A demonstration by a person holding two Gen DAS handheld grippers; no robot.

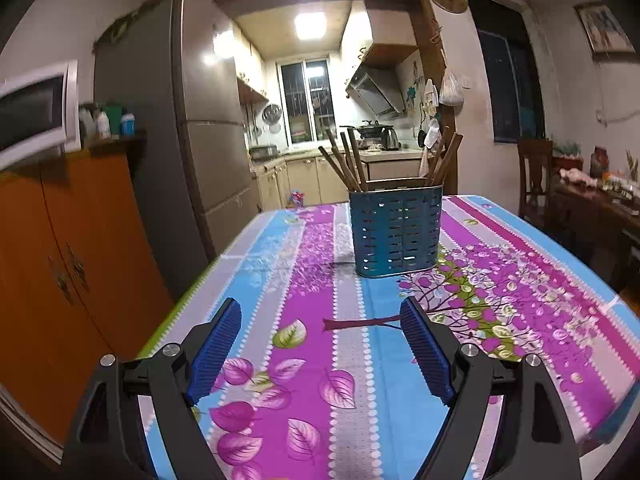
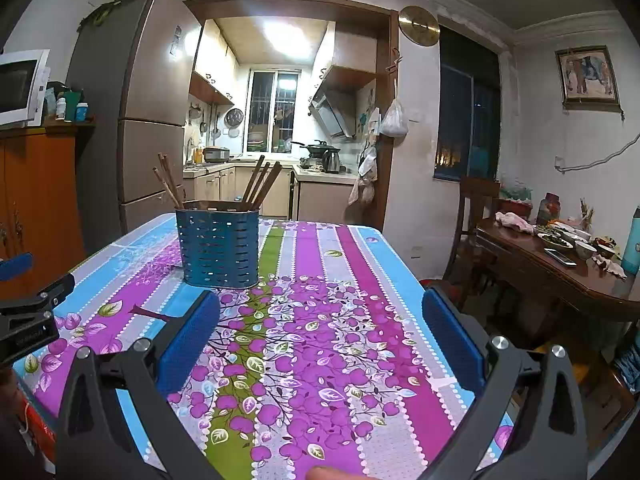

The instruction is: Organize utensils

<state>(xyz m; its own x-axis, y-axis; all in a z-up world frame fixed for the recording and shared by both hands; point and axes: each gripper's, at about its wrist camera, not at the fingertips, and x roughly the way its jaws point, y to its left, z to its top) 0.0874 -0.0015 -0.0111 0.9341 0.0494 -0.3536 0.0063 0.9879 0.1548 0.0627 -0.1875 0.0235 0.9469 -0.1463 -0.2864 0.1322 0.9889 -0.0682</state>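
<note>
**Both claws empty, holder already loaded: the risk is tipping it**

The blue utensil holder (image 1: 397, 232) stands upright on the bench (image 1: 304, 360), on the flowered cloth. In the left wrist view it sits at about 12 o'clock, well ahead of the left claw (image 1: 322, 320); in the right wrist view it lies toward 11 o'clock. Wooden chopsticks (image 1: 347, 162) lean out of it in two bunches, one fanning left and one fanning right. No loose utensil shows on the cloth in either view.

The left claw is spread wide with nothing between its blue pads. The right claw (image 2: 320, 316) is likewise wide and empty, hovering over the cloth, well apart from the holder.

What could go wrong, as a judgement:

- The chopsticks lean at angles above the rim. A claw reaching in from 6 o'clock could knock the sticks and lever the light, perforated holder over.
- Closing on one stick in a tight bunch may drag its neighbours up and scatter them.
- The cloth looks smooth; pushing the holder sideways may slide it rather than let the sticks be gripped.
- The two claws work close together, so they could collide near the holder.
- Whether the holder has separate compartments cannot be told from here, so sorting by side is uncertain.
</note>
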